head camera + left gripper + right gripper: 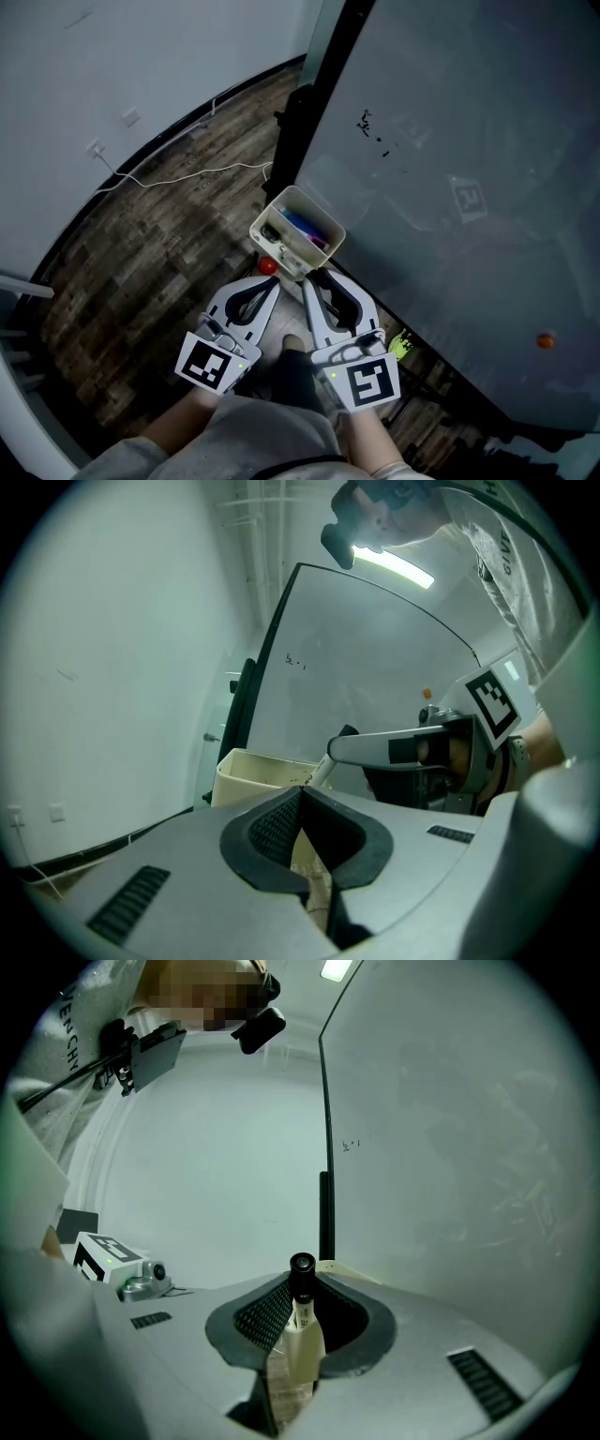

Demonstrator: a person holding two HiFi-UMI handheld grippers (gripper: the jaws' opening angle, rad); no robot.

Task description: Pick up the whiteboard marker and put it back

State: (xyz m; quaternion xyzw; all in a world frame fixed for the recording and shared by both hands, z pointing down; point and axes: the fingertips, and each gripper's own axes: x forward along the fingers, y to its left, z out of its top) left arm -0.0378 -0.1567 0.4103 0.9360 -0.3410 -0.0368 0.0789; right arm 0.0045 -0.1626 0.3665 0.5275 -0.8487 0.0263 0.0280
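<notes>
Carrying the whiteboard marker [302,1326] to its holder: the transport step, just short of the drop. The marker has a white body and a black cap. It stands clamped between the jaws of the right gripper [316,278], with the cap end reaching forward past the jaw tips and the body running back between the ribbed pads.

Directly ahead of this gripper's tips, and close to them, sits the cream holder box [273,208], set against the edge of the whiteboard [450,141]. Blue and purple markers [307,228] already lie inside it. The pick-up therefore appears complete, and the put-back is not yet done.

On this reading, the next move calls for a short advance until the cap end is over the box opening, then a downward tilt, and only then a parting of the jaws. If released early, the marker would likely fall to the wooden floor [150,253] beneath the grippers.

The left gripper [300,797] rides just to the left of the right one. Its jaws are pressed together on nothing, and its tips also point toward the box. Both grippers are held low and close in front of the person's body, side by side, with the forearms roughly parallel.
</notes>
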